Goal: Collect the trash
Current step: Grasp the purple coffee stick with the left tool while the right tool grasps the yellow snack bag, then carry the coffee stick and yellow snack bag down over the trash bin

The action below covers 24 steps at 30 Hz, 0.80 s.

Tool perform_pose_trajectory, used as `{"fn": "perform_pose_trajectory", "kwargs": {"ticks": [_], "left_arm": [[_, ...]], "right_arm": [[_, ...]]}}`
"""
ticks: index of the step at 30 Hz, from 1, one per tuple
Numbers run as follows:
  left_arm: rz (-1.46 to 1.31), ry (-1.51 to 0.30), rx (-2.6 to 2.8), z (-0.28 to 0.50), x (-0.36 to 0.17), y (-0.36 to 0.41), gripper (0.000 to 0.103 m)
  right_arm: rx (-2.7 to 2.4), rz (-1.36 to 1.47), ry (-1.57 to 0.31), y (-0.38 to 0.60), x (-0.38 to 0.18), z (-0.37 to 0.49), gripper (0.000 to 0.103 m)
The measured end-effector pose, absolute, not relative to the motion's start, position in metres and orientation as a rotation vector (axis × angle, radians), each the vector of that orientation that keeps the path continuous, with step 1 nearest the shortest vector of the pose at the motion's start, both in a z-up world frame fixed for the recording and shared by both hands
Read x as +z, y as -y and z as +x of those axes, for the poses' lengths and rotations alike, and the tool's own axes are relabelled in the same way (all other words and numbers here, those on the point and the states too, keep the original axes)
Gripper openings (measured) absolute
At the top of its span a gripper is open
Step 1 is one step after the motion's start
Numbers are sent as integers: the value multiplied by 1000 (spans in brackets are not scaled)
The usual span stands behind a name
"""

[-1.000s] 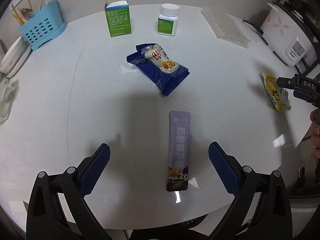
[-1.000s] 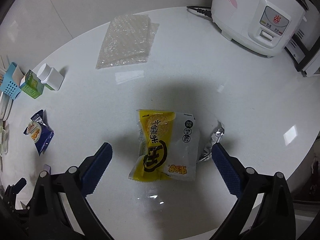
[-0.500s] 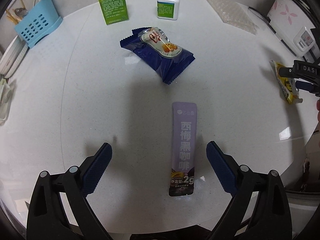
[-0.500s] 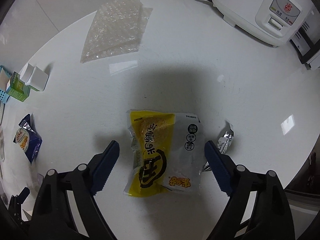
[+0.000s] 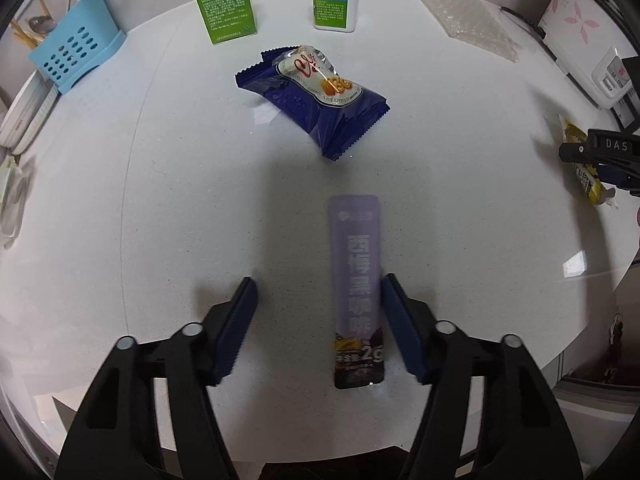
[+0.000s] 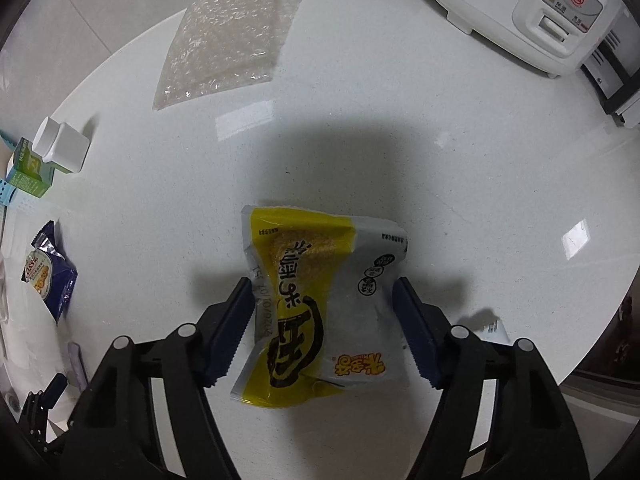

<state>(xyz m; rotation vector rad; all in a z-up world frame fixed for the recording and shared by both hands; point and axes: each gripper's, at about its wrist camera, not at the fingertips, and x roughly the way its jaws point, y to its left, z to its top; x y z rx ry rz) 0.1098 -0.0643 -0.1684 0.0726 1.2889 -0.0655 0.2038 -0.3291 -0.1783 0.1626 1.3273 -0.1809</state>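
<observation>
1. Risk lay with the left gripper (image 5: 318,306): the purple sachet (image 5: 357,292) lay flat on the tabletop (image 5: 160,200), off-centre between the closing fingers, touching or nearly touching the right one and well apart from the left one. The closing fingers would probably push it sideways or slide over such a thin, flat packet.
2. Trouble for the right gripper (image 6: 323,310) was the wide yellow snack bag (image 6: 320,304) between its closing fingers; neither finger clearly pressed it, though its left edge sat just beside the left finger. The slack film could crumple and slip out on lifting.
3. Foil scrap (image 6: 494,326), beyond the right finger, would be missed.
4. Blue wrapper (image 5: 316,94) lay ahead of the left gripper, untouched.
5. Compared with a second earlier, both pairs of fingers stood much closer together, and the yellow bag looked larger in the right wrist view.
</observation>
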Motion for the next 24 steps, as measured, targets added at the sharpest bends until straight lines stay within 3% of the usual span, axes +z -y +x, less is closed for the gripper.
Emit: {"fn": "perform_pose_trajectory", "kwargs": {"ticks": [5,8,10,15,24], "left_arm": [[72,-1279,-51,109,-165,65,29],[70,-1274,-48,109,-165,63,22],[67,-1272,-52,108,-165,63,22],[63,-1270,-61,107,-163,59,18],[39,-1227,-96,105,-152,52,18]], "right_arm": [[-187,147,-1325,330,-177,199,52],[-188,150,-1320,334,-177,196,44],[-186,165,-1313,337,-175,195,37],[-180,192,-1304,340,-172,192,30],[-175,224,-1278,341,-162,189,29]]}}
